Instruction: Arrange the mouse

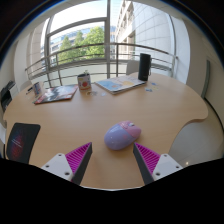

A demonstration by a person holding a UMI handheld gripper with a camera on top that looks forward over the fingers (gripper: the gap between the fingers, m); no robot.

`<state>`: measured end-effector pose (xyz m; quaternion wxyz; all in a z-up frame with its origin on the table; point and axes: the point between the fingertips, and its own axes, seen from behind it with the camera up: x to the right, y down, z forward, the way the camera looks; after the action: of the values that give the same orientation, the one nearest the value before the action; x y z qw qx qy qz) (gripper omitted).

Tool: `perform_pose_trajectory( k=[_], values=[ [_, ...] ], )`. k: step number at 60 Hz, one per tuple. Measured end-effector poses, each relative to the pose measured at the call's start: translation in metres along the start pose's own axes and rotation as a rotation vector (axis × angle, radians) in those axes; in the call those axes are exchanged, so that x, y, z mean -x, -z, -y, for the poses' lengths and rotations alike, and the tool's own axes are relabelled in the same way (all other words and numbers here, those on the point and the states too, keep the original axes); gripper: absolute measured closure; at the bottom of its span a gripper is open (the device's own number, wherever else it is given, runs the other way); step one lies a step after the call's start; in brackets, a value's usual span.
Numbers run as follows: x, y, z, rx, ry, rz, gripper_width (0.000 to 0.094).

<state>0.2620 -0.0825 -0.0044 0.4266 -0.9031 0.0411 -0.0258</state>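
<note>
Gripper view: the tongs [110, 160] stand wide open and empty, the lilac mouse [122, 135] lying on the desk [150, 105] just ahead between their tips; closing off-centre may squirt its rounded shell sideways.

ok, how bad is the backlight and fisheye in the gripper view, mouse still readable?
Gripper view: strong daylight from the windows behind, bright sheen on the far table; heavy fisheye bends the table edge and railing; mouse reads clearly, just ahead of the open tool, soft shadow beneath it.
</note>
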Motion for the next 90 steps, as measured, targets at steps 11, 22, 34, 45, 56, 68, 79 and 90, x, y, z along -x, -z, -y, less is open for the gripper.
perform_pose_trajectory(
  k=[11, 22, 34, 45, 56, 68, 79, 90],
  values=[
    [-0.014, -0.037, 0.023, -0.008, -0.047, -0.019, 0.0095],
    [-0.004, -0.064, 0.043, -0.006, -0.073, -0.041, 0.0159],
    [0.008, -0.078, 0.053, -0.015, -0.009, -0.065, 0.0385],
    [0.002, -0.069, 0.052, 0.0, 0.035, -0.118, 0.0491],
    [0.01, 0.014, 0.099, -0.126, -0.032, -0.196, 0.0505],
    [0.123, 0.156, 0.189, -0.373, -0.11, -0.183, 0.0506],
    [0.299, 0.125, 0.11, -0.207, -0.084, -0.021, 0.0508],
    [0.371, 0.052, -0.014, 0.002, -0.032, -0.01, 0.0489]
  ],
)
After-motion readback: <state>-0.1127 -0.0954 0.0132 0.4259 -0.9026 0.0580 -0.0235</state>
